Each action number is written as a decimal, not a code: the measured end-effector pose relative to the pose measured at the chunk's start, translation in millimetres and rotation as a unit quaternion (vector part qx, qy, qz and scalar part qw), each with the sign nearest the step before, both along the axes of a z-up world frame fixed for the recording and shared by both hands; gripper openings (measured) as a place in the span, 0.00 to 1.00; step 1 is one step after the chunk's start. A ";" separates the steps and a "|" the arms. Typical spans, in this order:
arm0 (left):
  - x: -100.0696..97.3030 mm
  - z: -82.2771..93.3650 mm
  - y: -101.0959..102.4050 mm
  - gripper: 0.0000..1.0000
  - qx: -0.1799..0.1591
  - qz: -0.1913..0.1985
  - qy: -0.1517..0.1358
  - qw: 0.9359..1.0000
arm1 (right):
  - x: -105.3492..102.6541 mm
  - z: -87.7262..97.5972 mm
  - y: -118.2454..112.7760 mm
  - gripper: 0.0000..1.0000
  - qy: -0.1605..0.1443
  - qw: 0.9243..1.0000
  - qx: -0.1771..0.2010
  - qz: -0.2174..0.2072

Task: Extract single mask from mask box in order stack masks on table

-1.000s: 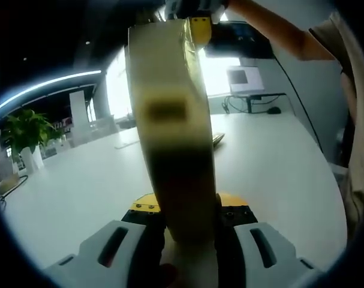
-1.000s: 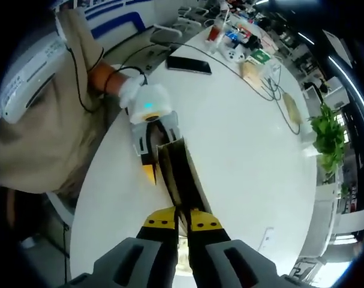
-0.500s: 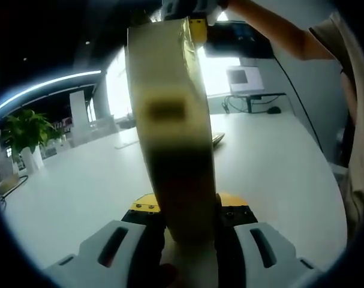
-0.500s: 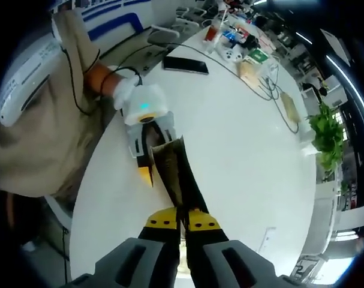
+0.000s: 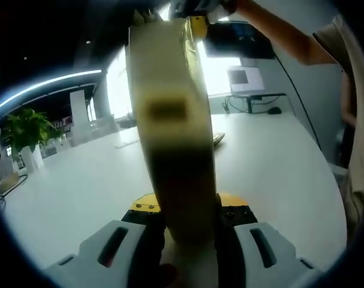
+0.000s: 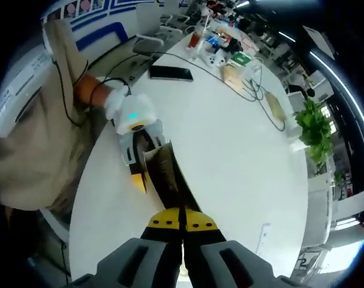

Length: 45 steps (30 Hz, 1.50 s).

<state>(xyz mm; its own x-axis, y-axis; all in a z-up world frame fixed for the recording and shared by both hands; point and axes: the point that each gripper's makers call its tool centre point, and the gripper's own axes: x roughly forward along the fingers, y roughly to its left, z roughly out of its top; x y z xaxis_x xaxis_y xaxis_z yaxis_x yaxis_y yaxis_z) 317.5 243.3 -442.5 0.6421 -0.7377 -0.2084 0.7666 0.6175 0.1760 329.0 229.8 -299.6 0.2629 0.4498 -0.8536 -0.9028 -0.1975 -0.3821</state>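
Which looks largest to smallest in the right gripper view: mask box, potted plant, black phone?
1. Mask box, held between both tongs; it sits close to the camera, so nearness inflates it.
2. Potted plant at the table's far edge.
3. Black phone, lying flat.
Plant and phone look nearly alike, so their order is unsure.

Office interior. Large white desk (image 5: 80, 186) with rounded edge. Potted green plant (image 5: 23, 129) at the left of the left gripper view. Curved ceiling light strip (image 5: 44, 87), upper left. Bright window (image 5: 220, 75) behind a monitor (image 5: 244, 78) on a side table, with cables (image 5: 238, 107) beneath. In the right gripper view, a dark phone (image 6: 170, 72), small clutter (image 6: 226, 57) at the desk's far end, and a blue-striped white wall (image 6: 101, 24), upper left.
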 end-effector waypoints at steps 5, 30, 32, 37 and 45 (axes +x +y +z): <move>-1.1 -0.1 -0.8 0.22 0.000 0.000 0.001 1.000 | 3.2 15.3 2.2 0.00 -0.017 0.999 0.027 -0.007; -3.1 -0.5 -1.5 0.22 0.002 0.003 0.003 1.000 | 13.2 60.9 4.3 0.00 -0.108 0.986 0.123 -0.037; -2.8 -0.6 -1.3 0.22 0.002 0.003 0.003 1.000 | 13.4 65.6 4.1 0.00 -0.113 0.984 0.135 -0.042; -2.1 -0.9 -1.0 0.22 0.003 0.003 0.004 1.000 | 11.6 75.3 3.1 0.00 -0.127 0.980 0.149 -0.042; -1.6 -1.0 -1.0 0.22 0.002 0.003 0.005 1.000 | 8.0 89.3 -0.5 0.00 -0.152 0.973 0.168 -0.045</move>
<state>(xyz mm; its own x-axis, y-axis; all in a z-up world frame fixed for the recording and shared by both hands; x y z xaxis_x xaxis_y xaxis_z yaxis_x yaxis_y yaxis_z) 315.9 242.3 -443.5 0.6448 -0.7327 -0.2177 0.7643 0.6215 0.1719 337.0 229.3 -210.3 0.5323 0.6534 -0.5383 -0.7453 0.0602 -0.6640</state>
